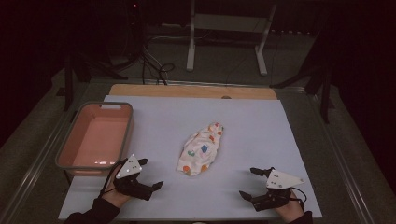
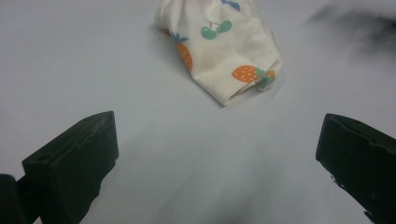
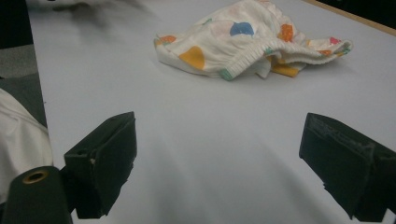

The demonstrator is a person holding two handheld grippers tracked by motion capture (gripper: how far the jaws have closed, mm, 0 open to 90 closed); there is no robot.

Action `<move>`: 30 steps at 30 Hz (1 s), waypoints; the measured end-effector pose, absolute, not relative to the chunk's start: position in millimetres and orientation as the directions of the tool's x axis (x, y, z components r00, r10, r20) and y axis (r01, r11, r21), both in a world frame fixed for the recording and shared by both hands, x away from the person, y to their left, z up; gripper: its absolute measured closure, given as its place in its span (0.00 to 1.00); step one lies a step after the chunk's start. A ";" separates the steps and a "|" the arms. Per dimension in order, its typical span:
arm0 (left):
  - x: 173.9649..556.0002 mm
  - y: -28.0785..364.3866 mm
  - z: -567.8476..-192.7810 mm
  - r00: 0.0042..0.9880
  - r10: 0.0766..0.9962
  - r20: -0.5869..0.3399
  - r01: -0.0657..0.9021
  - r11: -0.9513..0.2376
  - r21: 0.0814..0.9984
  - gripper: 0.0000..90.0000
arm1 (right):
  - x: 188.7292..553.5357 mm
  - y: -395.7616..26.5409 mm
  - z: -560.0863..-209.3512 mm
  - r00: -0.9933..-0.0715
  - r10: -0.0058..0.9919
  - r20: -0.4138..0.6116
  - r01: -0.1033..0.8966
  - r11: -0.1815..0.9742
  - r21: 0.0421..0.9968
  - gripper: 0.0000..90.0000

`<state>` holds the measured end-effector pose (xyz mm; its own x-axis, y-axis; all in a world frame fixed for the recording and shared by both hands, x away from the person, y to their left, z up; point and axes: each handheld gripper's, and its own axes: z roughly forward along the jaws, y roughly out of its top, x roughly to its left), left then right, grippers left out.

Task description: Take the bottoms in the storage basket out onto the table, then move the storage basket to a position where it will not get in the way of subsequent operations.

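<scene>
Crumpled fruit-print cloth (image 1: 201,149) mid-table, right of the pink basket (image 1: 96,136). Left gripper (image 1: 150,173) and right gripper (image 1: 252,183) near it, both spread wide, holding nothing. Best to close in low from each side and pinch the near hem cleanly.

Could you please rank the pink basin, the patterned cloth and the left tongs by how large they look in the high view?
1. pink basin, clearly largest.
2. patterned cloth.
3. left tongs, open; they sit nearer the camera, so the gap to the cloth is unsure.
</scene>
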<state>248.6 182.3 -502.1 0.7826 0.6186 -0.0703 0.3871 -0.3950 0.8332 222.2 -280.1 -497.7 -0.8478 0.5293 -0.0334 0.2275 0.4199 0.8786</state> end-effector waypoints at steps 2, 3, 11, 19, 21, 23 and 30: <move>248.6 181.7 -502.6 0.785 0.616 -0.069 0.387 -0.400 0.831 0.01 | 222.4 -279.9 -497.7 -0.848 0.529 -0.034 0.227 0.421 0.878 0.12; 248.6 181.7 -502.6 0.785 0.616 -0.069 0.387 -0.400 0.831 0.01 | 222.4 -279.7 -497.8 -0.848 0.529 -0.034 0.228 0.421 0.878 0.12; 248.1 181.3 -503.1 0.787 0.613 -0.067 0.385 -0.404 0.830 0.01 | 222.6 -280.0 -498.1 -0.850 0.526 -0.032 0.228 0.421 0.878 0.12; 247.6 181.0 -502.7 0.790 0.609 -0.066 0.380 -0.403 0.832 0.01 | 222.3 -280.1 -497.8 -0.848 0.529 -0.034 0.227 0.420 0.879 0.12; 247.5 180.9 -502.8 0.791 0.608 -0.065 0.380 -0.405 0.831 0.01 | 222.2 -279.8 -497.8 -0.848 0.529 -0.035 0.227 0.422 0.878 0.12; 247.4 180.7 -502.8 0.792 0.606 -0.067 0.381 -0.405 0.831 0.01 | 222.0 -279.5 -498.2 -0.848 0.529 -0.034 0.229 0.423 0.877 0.12; 247.1 180.3 -502.3 0.793 0.606 -0.063 0.377 -0.407 0.832 0.01 | 222.3 -279.7 -498.0 -0.847 0.530 -0.035 0.228 0.423 0.877 0.12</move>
